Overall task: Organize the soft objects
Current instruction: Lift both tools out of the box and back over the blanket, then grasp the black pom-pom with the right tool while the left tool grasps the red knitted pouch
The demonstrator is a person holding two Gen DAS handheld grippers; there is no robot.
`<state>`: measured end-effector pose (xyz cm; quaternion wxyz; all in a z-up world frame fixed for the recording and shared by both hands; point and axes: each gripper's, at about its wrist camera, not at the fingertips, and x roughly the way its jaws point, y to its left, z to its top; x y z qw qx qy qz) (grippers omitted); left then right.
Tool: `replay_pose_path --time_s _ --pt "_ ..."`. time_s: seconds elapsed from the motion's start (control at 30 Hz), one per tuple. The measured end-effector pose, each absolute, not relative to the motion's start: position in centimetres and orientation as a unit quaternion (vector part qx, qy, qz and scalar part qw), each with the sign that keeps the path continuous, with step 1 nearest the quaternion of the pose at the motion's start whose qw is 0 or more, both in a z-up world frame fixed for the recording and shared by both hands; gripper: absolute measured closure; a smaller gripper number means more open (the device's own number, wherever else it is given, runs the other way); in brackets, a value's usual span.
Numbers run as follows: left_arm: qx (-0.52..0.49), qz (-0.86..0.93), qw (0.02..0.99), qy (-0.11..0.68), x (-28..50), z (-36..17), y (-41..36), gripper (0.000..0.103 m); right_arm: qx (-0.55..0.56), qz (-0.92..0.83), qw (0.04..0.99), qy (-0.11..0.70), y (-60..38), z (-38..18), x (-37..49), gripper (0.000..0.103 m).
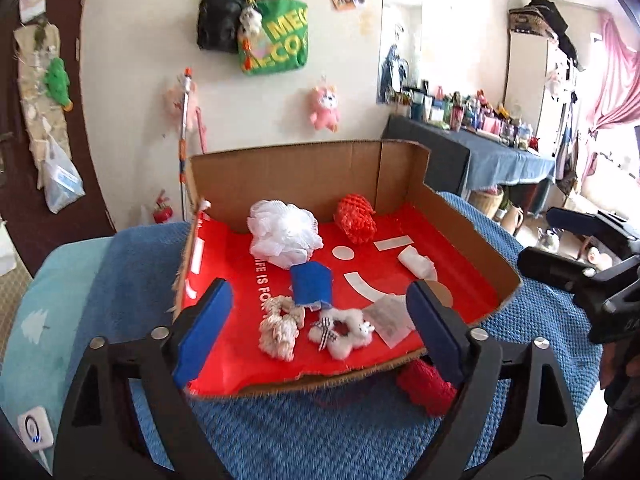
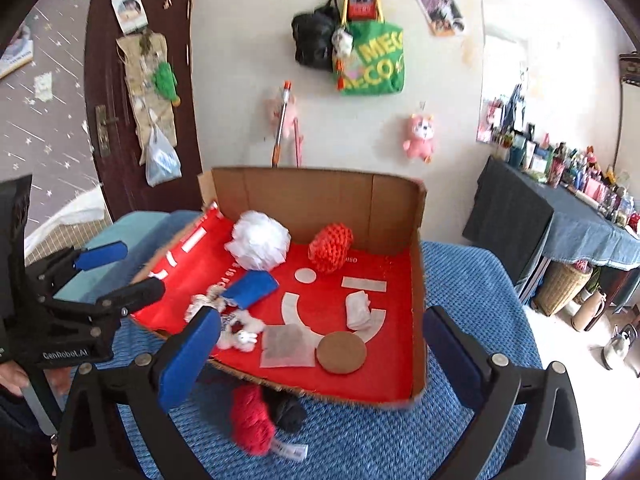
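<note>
A cardboard box with a red lining holds a white mesh puff, an orange knit piece, a blue pouch, a rope knot, a fluffy white scrunchie and a white cloth roll. A red yarn ball and a black one lie on the blue blanket in front of the box. My left gripper is open and empty before the box. My right gripper is open and empty above the yarn.
The box sits on a blue textured blanket. A brown round pad and a paper sachet lie in the box. A cluttered side table stands at the right. Bags and plush toys hang on the wall.
</note>
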<state>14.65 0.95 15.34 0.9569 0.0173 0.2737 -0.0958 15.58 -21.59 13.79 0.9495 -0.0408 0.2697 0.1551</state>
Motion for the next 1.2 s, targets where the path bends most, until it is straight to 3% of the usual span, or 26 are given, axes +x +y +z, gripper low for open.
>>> replay_pose_path --time_s 0.57,1.2 --pt "0.007 -0.085 0.976 0.198 4.5 12.7 0.1 0.007 -0.048 0.124 0.970 0.204 -22.4 9.7 5.8 0.000" --pt "0.001 -0.071 0.967 0.246 3.0 4.8 -0.2 0.007 -0.001 0.080 0.972 0.220 -23.4 1.0 4.2 0.000"
